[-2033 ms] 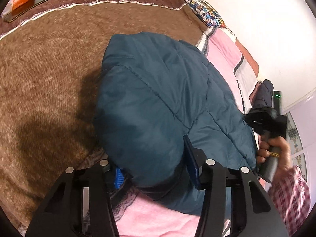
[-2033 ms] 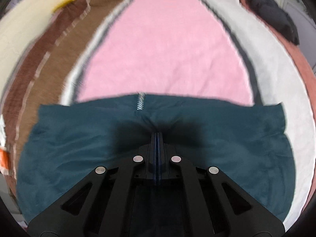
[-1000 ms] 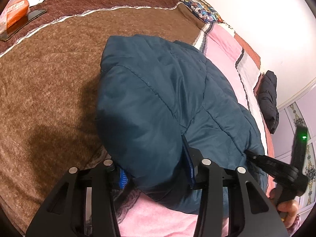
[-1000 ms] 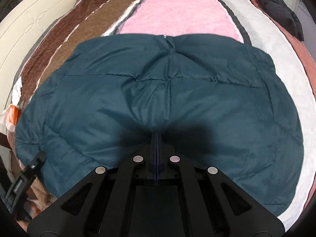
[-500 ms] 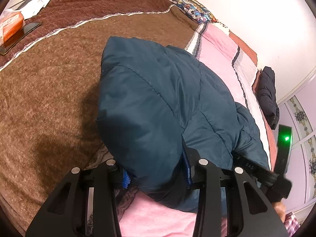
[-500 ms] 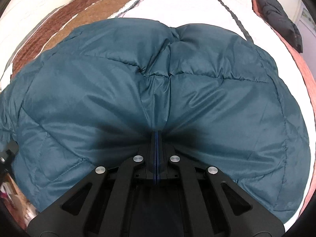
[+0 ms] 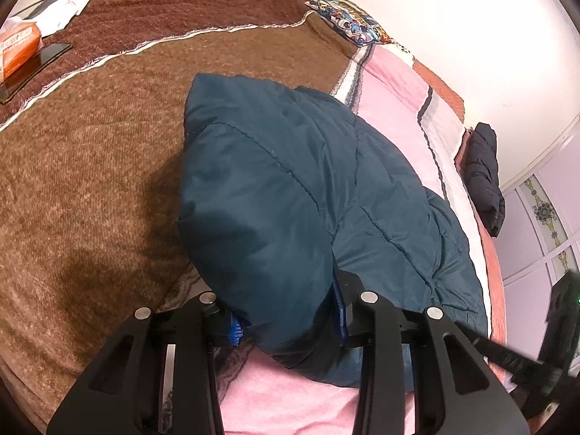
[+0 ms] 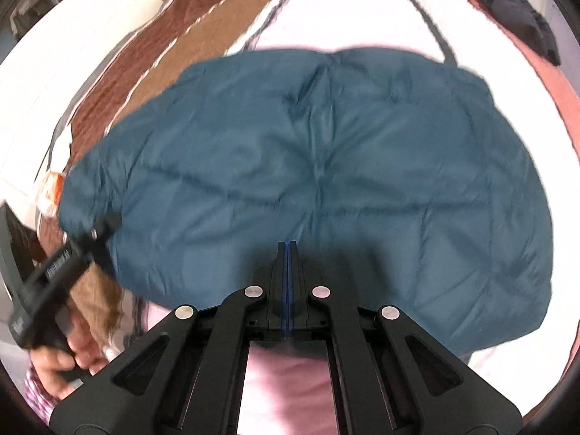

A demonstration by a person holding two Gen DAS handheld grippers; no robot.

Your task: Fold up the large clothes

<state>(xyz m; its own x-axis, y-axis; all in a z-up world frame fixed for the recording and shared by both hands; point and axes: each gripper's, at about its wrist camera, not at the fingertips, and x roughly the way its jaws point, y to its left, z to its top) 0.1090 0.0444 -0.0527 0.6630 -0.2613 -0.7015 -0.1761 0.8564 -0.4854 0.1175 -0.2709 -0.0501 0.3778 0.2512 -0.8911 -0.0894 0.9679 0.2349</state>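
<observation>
A dark teal quilted puffer jacket (image 7: 290,188) lies folded on the bed; it also fills the right wrist view (image 8: 326,181). My left gripper (image 7: 286,315) has its fingers apart around a thick fold at the jacket's near edge, with the fabric bulging between them. In the right wrist view the left gripper (image 8: 98,232) touches the jacket's left edge. My right gripper (image 8: 287,250) is shut with nothing visible between its fingers, just at the jacket's near edge. Its body (image 7: 536,359) shows at the lower right of the left wrist view.
The bed has a brown blanket (image 7: 90,152) on the left and a pink and white striped one (image 7: 395,83) on the right. A black garment (image 7: 484,177) lies at the far right edge. An orange box (image 7: 18,49) and a dark tray sit far left. Patterned pillows (image 7: 348,18) lie at the head.
The right gripper has drawn back from the jacket, so the jacket now lies lower and farther in its view. The left gripper has kept its hold on the fold, nearly still.
</observation>
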